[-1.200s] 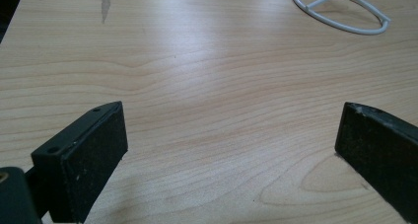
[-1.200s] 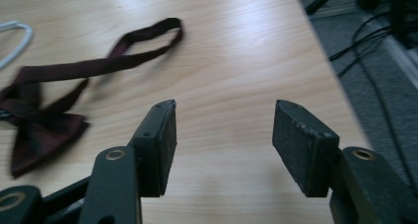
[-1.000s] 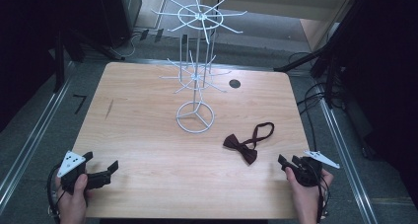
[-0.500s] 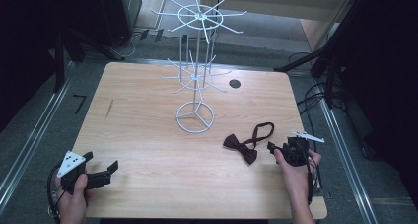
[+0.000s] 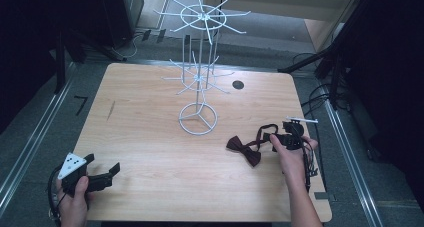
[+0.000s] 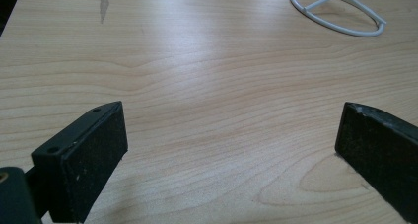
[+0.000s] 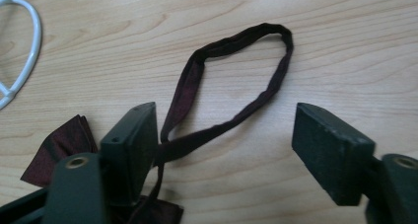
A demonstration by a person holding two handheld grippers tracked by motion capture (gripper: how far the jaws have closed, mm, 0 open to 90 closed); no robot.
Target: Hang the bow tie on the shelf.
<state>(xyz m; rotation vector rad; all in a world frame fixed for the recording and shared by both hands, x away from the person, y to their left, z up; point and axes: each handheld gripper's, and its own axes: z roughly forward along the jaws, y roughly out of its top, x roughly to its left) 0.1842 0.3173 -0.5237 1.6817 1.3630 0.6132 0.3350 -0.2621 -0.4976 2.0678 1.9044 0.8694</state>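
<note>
- Left gripper: held in the person's left hand at the near left corner of the counter. Jaws released, standing wide apart, nothing between them. In the left gripper view both pads are cut off by the lower frame edge; bare wood grain lies between them.
- Grey three-cornered plate sits on top of the left gripper. The cable under the hand is dim and hard to follow.
- Dark streak on the counter's left part; what it is cannot be made out.
- White wire stand stands upright at centre back, with its ring base on the counter. The upper hook arms show against a dark, cluttered background and are hard to count. In the left gripper view the ring base is cut off by the top edge.
- Small dark round hole in the counter, right of the stand.
- Dark red bow tie lies flat on the counter, right of the ring base and apart from it. Its strap forms a loop.
- Right gripper: in the person's right hand, at the strap end of the bow tie. Jaws have just been opening and are released. In the right gripper view the strap runs beside the left-hand pad and the loop lies in the gap; the pads do not press on it.
- In that view the bow is partly hidden behind the gripper body.
</note>
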